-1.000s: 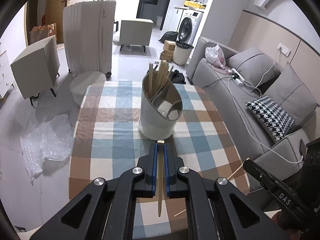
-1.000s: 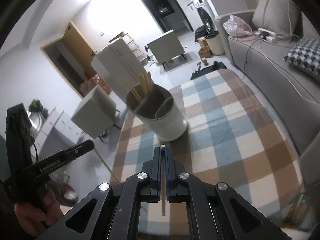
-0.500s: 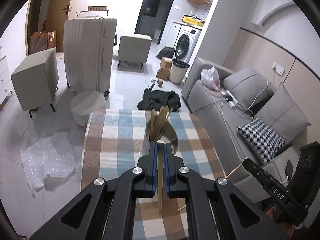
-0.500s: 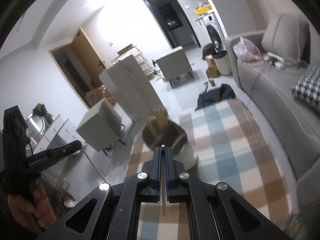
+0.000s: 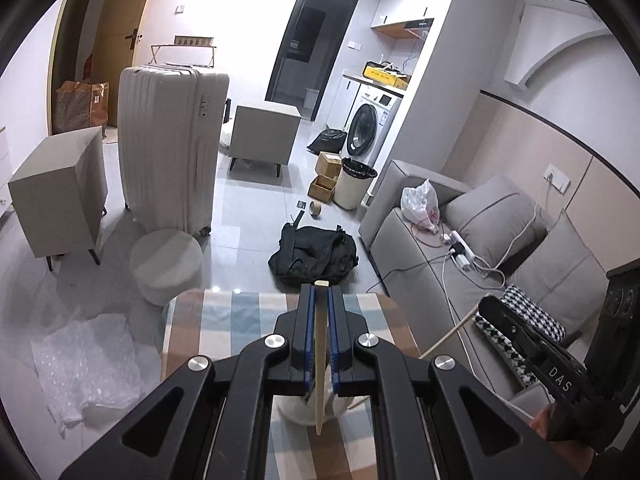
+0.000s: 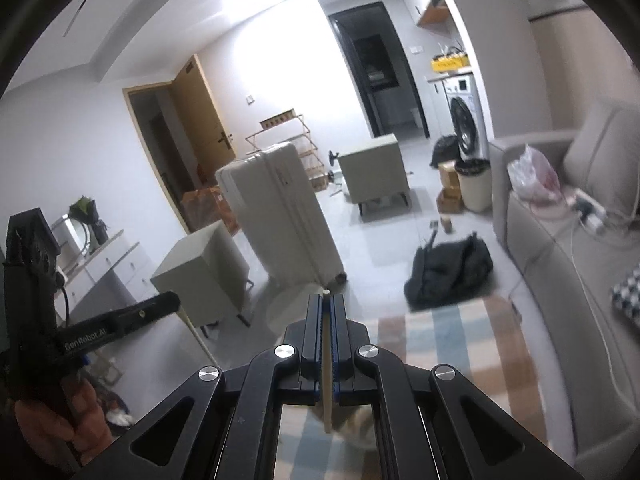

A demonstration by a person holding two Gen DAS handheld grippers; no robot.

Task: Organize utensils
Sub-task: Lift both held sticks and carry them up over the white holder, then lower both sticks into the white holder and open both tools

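My left gripper (image 5: 319, 292) is shut on a flat wooden chopstick (image 5: 319, 360) that points down over the white utensil holder (image 5: 298, 410), which shows only between the gripper arms. My right gripper (image 6: 327, 298) is shut on a second wooden chopstick (image 6: 327, 380), held upright above the holder (image 6: 360, 420), mostly hidden under the arms. The right gripper also shows in the left wrist view (image 5: 486, 305) at the right with its chopstick sticking out. The left gripper shows in the right wrist view (image 6: 172, 300) at the left.
The checked tablecloth (image 5: 224, 332) covers the table below both grippers. Beyond its far edge are a round white stool (image 5: 166, 266), a black bag (image 5: 314, 254) and a white suitcase (image 5: 172, 144). A grey sofa (image 5: 480, 248) runs along the right side.
Both grippers have risen and tilted up with their chopsticks. The holder has dropped from the middle of each view to below the gripper arms.
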